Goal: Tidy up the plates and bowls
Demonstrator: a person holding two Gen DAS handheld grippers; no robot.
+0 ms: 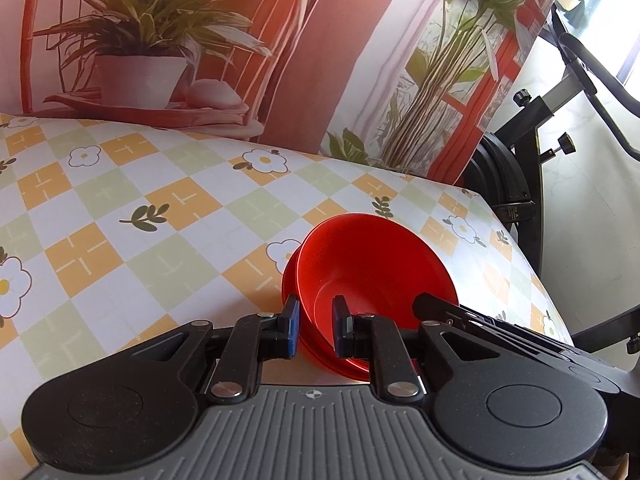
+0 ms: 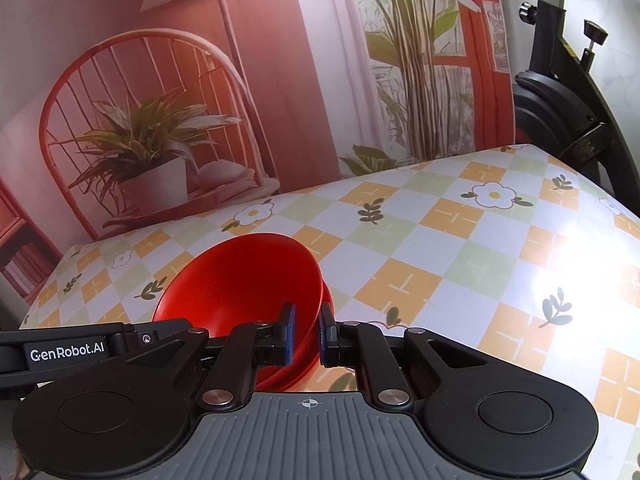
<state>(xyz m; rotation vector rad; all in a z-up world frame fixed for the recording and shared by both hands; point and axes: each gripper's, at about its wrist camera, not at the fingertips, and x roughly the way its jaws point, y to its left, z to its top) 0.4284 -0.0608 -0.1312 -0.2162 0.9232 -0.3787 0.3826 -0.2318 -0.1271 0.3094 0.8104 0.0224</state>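
Bowls (image 1: 372, 264) in red, two of them nested one inside the other, sit tipped up off the checked, flower-printed tabletop (image 1: 140, 216), with the open mouth turned toward the cameras and a second rim showing as a thin crescent just outside the first. They look like moulded plastic: thin-walled, glossy, stiff enough to keep their shape and probably light, so the pair should lift easily, though the smooth sloping wall may slide between flat pads and the inner bowl might shift in the outer one if only one of them is pinched. The best hold seems to be the rim, one pad inside and one outside, catching both walls together. That is how the two tools are placed. In the left wrist view the left gripper (image 1: 316, 330) straddles the near left part of the rim, one blue pad outside the wall and the other inside; the jaws stand narrowly apart around both layers, and whether they press firmly cannot be told. In the right wrist view the right gripper (image 2: 307, 334) straddles the opposite side of the same stack, its jaws closer together, with the red wall between the pads. Each tool's black body shows in the other's view, beside the bowls. Behind the tabletop stands a printed backdrop (image 2: 168, 100) of a chair and potted plant.
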